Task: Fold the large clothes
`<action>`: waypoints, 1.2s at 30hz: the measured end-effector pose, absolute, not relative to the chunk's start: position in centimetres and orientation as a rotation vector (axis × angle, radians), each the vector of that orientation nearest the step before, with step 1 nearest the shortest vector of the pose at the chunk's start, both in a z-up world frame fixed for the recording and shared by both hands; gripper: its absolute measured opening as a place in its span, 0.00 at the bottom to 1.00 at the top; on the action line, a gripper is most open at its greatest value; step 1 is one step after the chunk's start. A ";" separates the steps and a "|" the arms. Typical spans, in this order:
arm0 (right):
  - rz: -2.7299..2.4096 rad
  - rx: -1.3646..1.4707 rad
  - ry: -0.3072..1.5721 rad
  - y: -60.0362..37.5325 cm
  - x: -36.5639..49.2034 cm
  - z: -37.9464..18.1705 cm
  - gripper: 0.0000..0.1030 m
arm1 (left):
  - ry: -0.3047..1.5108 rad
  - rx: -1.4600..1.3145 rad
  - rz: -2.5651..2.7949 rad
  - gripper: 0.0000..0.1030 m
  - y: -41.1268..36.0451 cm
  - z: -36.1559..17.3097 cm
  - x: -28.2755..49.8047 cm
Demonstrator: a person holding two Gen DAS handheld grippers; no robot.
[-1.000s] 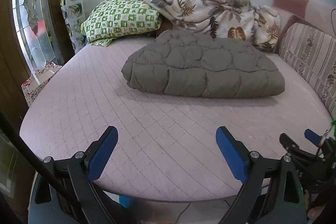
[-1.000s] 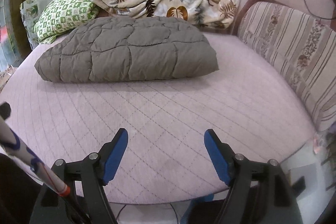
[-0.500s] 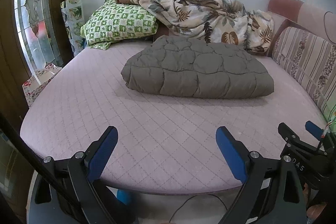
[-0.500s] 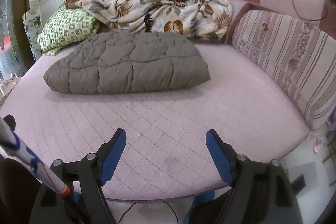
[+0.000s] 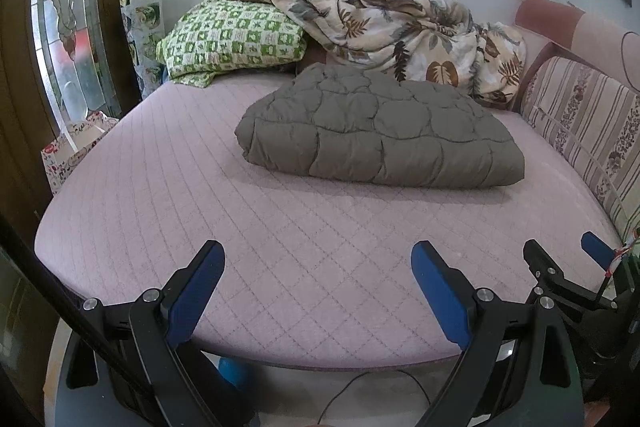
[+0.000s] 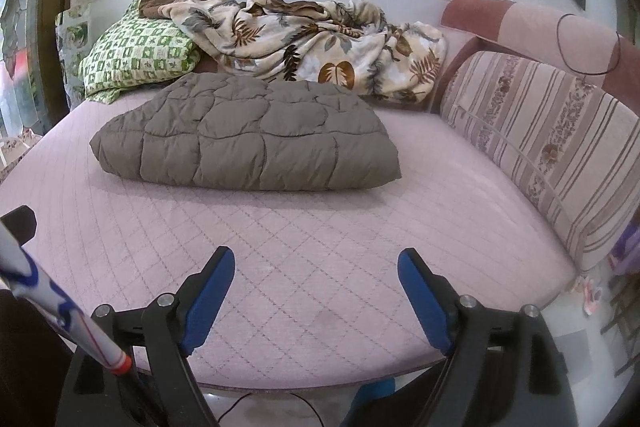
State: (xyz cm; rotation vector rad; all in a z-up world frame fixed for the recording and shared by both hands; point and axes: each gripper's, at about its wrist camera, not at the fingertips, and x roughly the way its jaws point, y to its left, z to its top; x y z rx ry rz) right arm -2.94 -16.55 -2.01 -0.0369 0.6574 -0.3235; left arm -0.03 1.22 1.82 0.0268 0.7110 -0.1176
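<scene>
Lying folded on pink quilted bed: grey-brown padded quilt, toward the pillows.
Hovering near the bed's front edge, well apart from it: left gripper spread wide, empty; right gripper opening, empty.

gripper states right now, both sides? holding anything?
Left gripper: open, empty, above the near edge of the bed.
Right gripper: jaws opening, nothing between them, clear of the folded grey quilt.

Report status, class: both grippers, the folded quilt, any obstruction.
Left gripper open, empty. Right gripper jaws opening, nothing between. Grey-brown quilted comforter folded on pink mattress, untouched. Nothing in the way.
</scene>
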 end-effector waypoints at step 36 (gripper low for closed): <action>-0.281 -0.030 0.769 -17.5 2.0 -6.7 0.85 | 0.879 0.087 -0.101 0.91 -0.6 -4.3 5.2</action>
